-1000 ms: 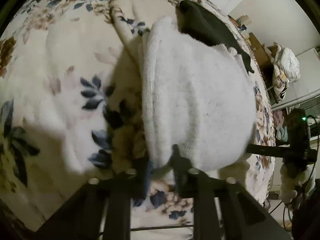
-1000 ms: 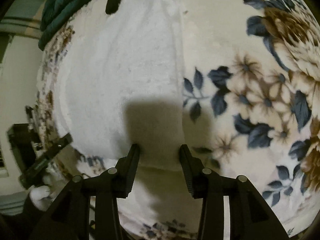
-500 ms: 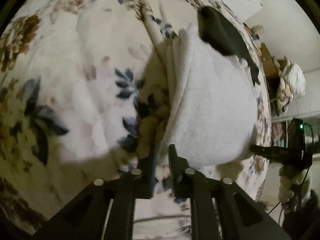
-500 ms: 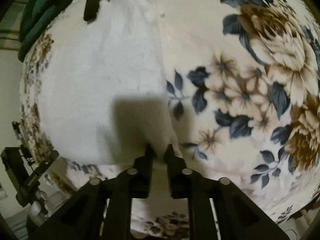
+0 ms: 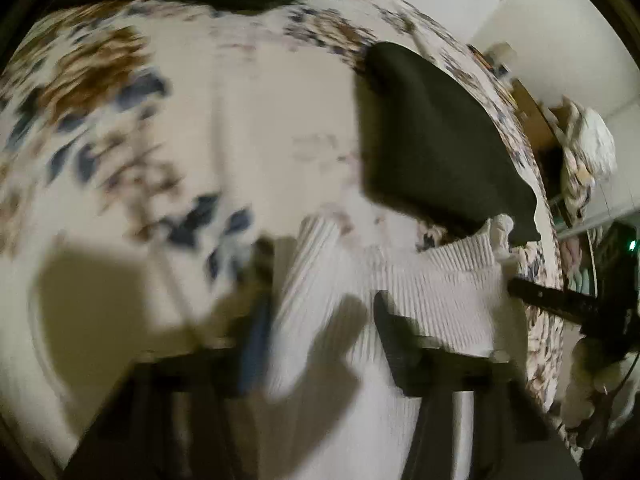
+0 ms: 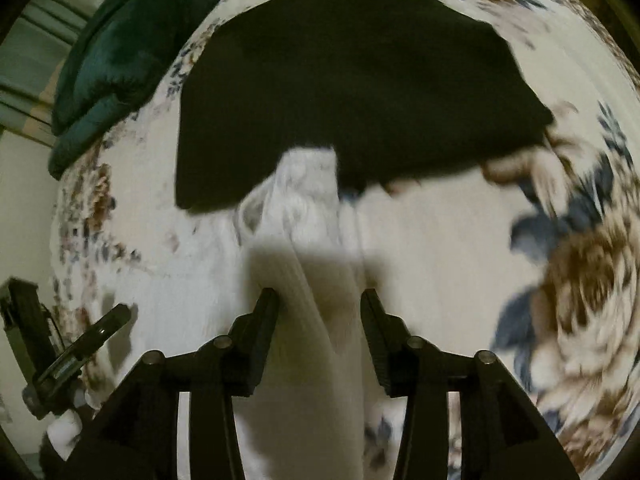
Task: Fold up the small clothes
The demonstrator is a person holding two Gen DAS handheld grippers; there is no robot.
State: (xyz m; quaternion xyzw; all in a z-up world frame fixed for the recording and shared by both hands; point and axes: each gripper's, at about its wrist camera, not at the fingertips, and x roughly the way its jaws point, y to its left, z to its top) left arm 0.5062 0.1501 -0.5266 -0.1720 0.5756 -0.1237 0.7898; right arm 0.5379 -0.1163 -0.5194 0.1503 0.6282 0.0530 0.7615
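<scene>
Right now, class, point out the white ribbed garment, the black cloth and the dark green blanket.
white ribbed garment (image 5: 436, 292), left wrist view, on its ribbed middle.
black cloth (image 6: 352, 92), right wrist view, on its flat centre.
dark green blanket (image 6: 108, 60), right wrist view, on its folded bulk.

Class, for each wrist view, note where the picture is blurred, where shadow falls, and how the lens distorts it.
Left wrist view: heavy motion smear across the floral blanket and white garment; broad shadow lower left. Right wrist view: blanket flowers smeared at right, shadow on the garment, black cloth sharper. Both: fisheye bulge, dark corners.
</scene>
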